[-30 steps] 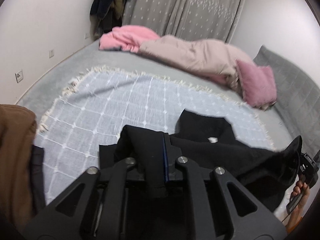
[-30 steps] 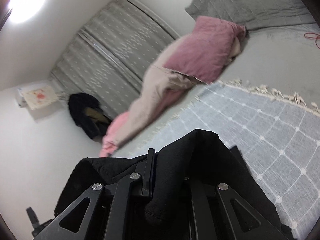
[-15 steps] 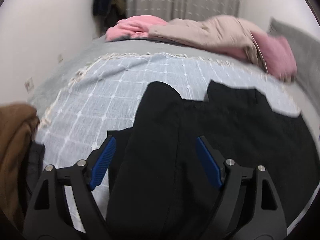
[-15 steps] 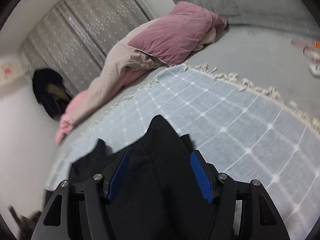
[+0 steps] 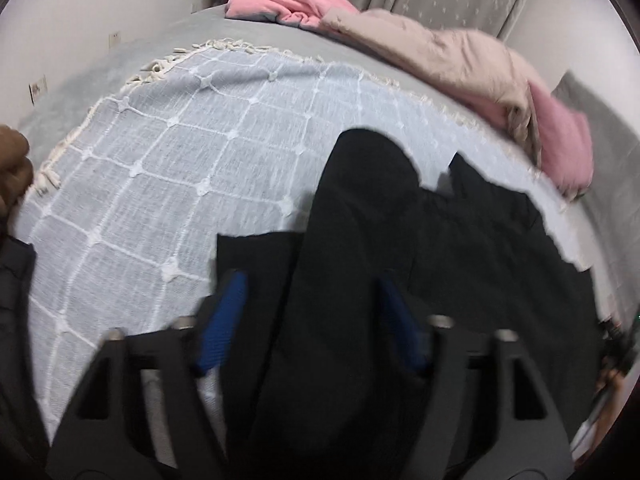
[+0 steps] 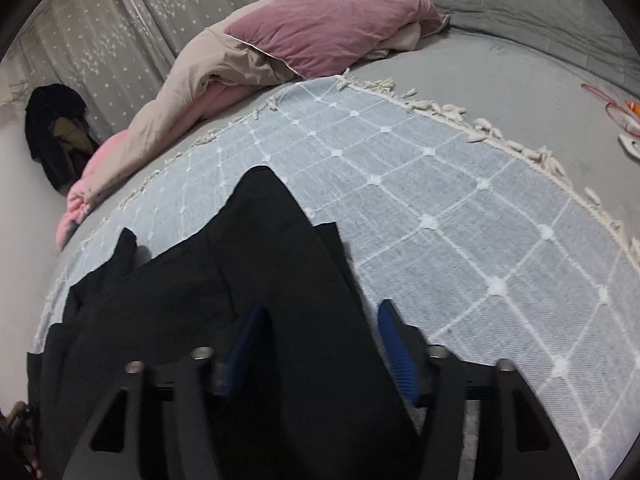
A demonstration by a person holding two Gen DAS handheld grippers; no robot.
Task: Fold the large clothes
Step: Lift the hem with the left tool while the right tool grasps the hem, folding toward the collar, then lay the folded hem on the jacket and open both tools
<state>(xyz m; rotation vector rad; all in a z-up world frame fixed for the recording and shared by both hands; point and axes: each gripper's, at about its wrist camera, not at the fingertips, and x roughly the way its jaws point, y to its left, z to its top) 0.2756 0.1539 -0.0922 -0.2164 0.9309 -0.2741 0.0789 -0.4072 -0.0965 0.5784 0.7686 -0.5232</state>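
Note:
A large black garment (image 5: 472,240) lies spread on a pale blue checked blanket (image 5: 168,176) on the bed. One folded strip of it runs forward between the blue pads of my left gripper (image 5: 312,304), whose jaws are closing but stand apart over the cloth. In the right wrist view the same garment (image 6: 172,284) ends in a pointed fold on the blanket (image 6: 460,220). My right gripper (image 6: 320,324) hangs low above that fold. Its jaws are closing too, with the cloth between the pads and a gap still showing.
A beige and pink duvet (image 5: 440,56) and a mauve pillow (image 6: 332,20) lie along the far side of the bed. A brown garment (image 5: 12,168) is at the left edge. Dark clothes (image 6: 56,120) hang by the curtains. Red-rimmed items (image 6: 612,108) rest on the grey sheet.
Both grippers let go of the black cloth they held up, and it dropped flat onto the blanket. Both have sunk toward it, and their jaws are narrower than half a second ago.

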